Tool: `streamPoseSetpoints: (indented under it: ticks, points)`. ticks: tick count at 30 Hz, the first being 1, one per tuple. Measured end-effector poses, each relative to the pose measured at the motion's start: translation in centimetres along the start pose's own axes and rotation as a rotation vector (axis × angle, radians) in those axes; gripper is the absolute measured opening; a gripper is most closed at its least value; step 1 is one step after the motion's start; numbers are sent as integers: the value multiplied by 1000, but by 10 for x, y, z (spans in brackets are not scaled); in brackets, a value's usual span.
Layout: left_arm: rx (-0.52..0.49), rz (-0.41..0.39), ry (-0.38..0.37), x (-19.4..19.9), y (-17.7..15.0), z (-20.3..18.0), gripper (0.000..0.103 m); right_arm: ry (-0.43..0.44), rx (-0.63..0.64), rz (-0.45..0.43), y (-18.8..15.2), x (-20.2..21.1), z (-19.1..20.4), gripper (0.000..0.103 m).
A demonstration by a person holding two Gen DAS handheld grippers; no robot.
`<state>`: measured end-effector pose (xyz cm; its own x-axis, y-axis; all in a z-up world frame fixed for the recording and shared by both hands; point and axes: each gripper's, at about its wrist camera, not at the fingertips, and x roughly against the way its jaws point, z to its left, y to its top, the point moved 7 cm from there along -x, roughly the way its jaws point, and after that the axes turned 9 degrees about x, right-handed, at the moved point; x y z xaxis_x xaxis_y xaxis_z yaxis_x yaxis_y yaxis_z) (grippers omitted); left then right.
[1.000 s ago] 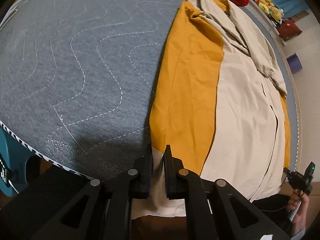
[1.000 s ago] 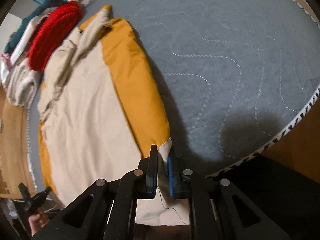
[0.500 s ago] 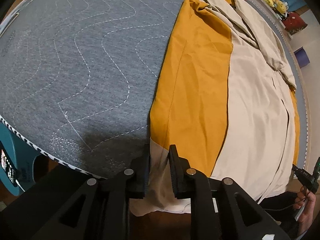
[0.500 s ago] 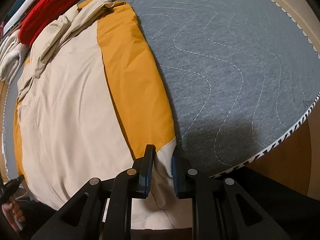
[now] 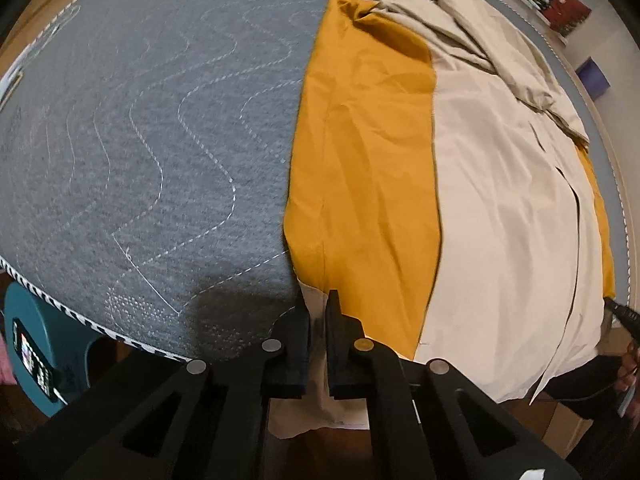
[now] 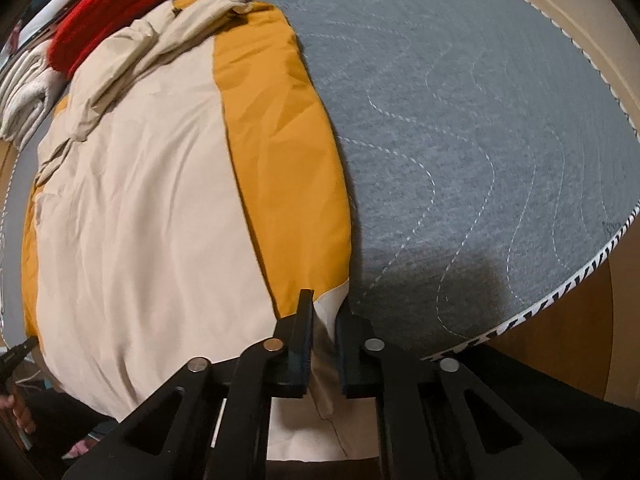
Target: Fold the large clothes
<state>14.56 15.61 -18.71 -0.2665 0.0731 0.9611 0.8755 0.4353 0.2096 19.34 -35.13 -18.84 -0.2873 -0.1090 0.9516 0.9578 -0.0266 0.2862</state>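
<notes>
the large beige garment with mustard-yellow lining (image 5: 500, 184) lies lengthwise along one side of the grey quilted mat (image 5: 152, 128). the left gripper (image 5: 317, 312) and right gripper (image 6: 325, 314) each pinch its hem overhanging the mat's near edge, apparently to lift and fold it.

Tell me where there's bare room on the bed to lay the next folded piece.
The bare stretch is the grey quilt, between the garment and the striped quilt edge. Crowded: the far corner behind the garment, with the red knit and folded cream fabric.
</notes>
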Motion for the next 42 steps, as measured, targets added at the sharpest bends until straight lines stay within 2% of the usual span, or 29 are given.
streamPoseSetpoints:
  ticks: [3,7,16,21,24,29,34,36,39,42]
  points:
    - [-20,-33,-16,13,2,-7,3,14,9,-50,4,13,5,6]
    - [-51,-94,-78,44,2,-20,3,53,19,-129,13,40,12,5]
    - [-155,-226,-177,125,4,-48,2,153,73,-316,30,131,28,4]
    - [-196,-274,-218,165,3,-51,2,219,60,-382,30,173,27,4]
    - [-225,-276,-234,177,-1,-51,2,240,73,-415,27,197,31,3]
    - [-238,-265,-265,199,-24,-37,2,279,69,-453,4,232,24,3]
    - [-225,-282,-324,242,-52,-23,2,293,67,-505,-35,279,13,3]
    - [-229,-296,-327,256,-56,-21,2,295,66,-523,-46,296,11,3]
    - [-216,-297,-341,267,-52,-22,2,293,61,-533,-56,314,4,3]
    - [-213,-291,-315,258,-37,-25,2,287,62,-532,-50,316,-3,3]
